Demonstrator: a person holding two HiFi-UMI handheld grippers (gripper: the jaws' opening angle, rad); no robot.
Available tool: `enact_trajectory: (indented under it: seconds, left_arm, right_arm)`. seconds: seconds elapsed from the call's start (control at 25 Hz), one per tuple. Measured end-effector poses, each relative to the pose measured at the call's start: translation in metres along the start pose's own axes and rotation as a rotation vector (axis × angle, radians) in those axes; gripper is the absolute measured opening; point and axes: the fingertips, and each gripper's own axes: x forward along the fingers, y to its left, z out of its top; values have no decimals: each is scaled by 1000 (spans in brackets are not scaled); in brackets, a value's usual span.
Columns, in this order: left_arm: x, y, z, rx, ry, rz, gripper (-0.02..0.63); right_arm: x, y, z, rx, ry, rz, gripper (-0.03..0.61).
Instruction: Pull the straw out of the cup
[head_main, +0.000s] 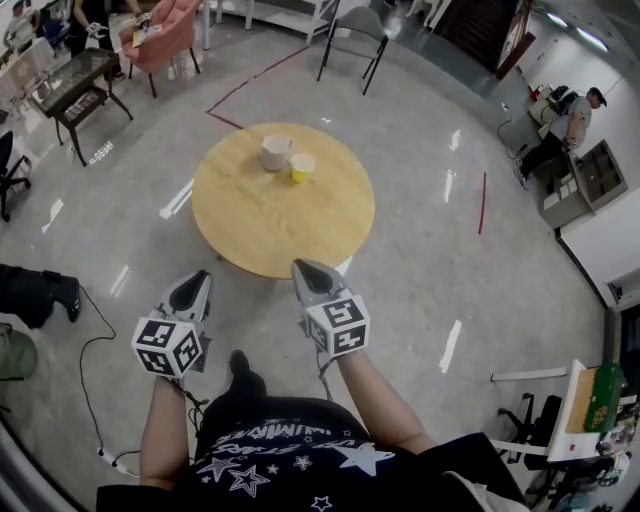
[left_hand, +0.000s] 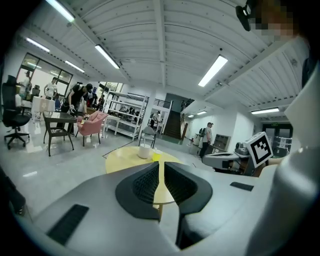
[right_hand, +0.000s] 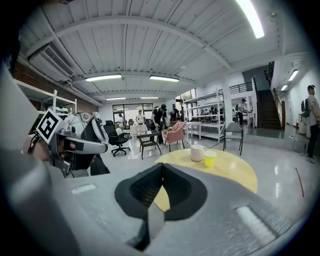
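Note:
A round wooden table stands ahead on the grey floor. On its far side a white mug sits next to a small yellow cup; I cannot make out a straw at this distance. My left gripper and right gripper hover short of the table's near edge, both shut and empty. The left gripper view shows its jaws together, with the mug and the yellow cup far beyond. In the right gripper view the jaws are together, the mug and the cup off to the right.
A grey chair stands behind the table. A pink armchair and a dark side table are at the back left. A person sits at the far right. A black bag and a cable lie on the floor at left.

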Motion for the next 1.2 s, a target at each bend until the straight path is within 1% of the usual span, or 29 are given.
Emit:
enact_trajectory:
  seconds: [0.08,0.32,0.52,0.64,0.88,1.04,1.2]
  left_arm:
    - [4,15,3,-9,6,-6,38]
    - [19,60,15,-15,8,-42,38]
    - [23,89,18,-19,23,-78,38]
    - [27,95,16,-4,34,-95,38]
    - [38,100,32,6,40,-115,38]
    - [52,99,33,10,51,-117,38]
    - [71,105,42,17,53,-109,38]
  right_arm:
    - [14,5,4,-14,11,-4,0]
    - [58,19,11,-11,32,-16,0]
    - [87,26,22,-16,20,-49,0]
    - [93,25,24,-13,10,-72,0]
    - [95,14,30,-27,25,-106,0]
    - [103,1,32,-32,24,-110,0]
    - [124,-17,36,-34,24,-107,0]
